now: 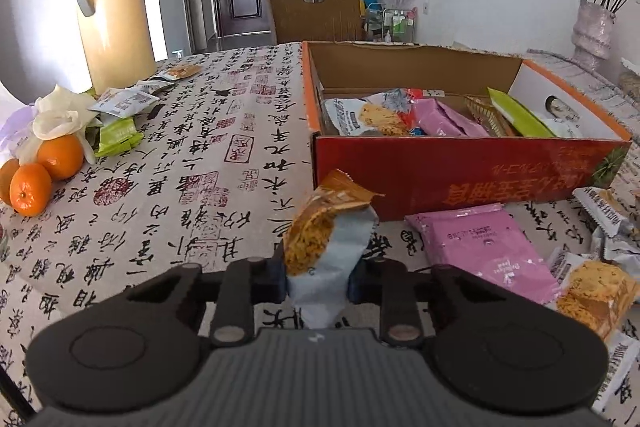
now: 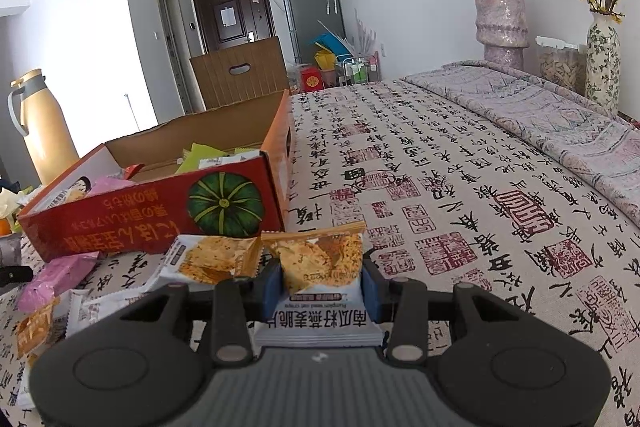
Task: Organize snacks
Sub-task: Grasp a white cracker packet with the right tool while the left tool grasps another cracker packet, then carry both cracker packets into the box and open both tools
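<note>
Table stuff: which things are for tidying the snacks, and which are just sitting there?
For the job: left tongs shut on a crisp packet; right tongs shut on another packet; red box; pink packet; loose packets.

Just lying about: oranges, jug, vases, tablecloth.

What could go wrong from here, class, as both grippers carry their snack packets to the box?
1. The left gripper pinches its packet low, by the crumpled wrapper; the top leans over and might slip out.
2. The box has a raised near wall; a low-carried packet could catch on it.
3. The right gripper squeezes its packet across the middle; the crisps inside may crack.
</note>
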{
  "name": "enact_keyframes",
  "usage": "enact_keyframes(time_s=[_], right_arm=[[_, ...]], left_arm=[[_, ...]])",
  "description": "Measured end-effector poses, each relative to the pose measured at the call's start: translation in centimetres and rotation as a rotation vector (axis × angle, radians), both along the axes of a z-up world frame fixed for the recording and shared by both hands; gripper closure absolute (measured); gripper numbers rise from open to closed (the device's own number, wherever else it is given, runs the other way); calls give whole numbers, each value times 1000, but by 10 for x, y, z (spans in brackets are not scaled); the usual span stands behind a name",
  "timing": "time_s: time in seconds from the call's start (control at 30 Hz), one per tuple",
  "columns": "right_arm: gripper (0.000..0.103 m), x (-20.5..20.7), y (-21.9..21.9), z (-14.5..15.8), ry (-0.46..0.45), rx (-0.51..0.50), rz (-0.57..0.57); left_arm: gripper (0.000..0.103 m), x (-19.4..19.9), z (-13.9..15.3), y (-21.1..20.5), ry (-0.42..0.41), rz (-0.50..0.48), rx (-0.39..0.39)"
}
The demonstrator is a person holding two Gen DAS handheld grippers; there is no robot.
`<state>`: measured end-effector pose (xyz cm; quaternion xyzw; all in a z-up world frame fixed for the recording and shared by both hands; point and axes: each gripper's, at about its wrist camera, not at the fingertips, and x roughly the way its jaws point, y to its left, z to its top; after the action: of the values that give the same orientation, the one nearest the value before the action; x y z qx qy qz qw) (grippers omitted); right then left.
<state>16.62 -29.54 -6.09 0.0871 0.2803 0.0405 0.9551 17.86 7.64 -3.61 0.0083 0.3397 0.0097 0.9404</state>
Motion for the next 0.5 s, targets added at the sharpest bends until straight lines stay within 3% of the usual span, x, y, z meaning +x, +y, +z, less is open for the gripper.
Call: enact_keyframes(time_s=[0.5], right_arm=[[62,-6,-1,1,-23,7,1]], left_arm=[[80,-29,13,-5,-68,16,-36]])
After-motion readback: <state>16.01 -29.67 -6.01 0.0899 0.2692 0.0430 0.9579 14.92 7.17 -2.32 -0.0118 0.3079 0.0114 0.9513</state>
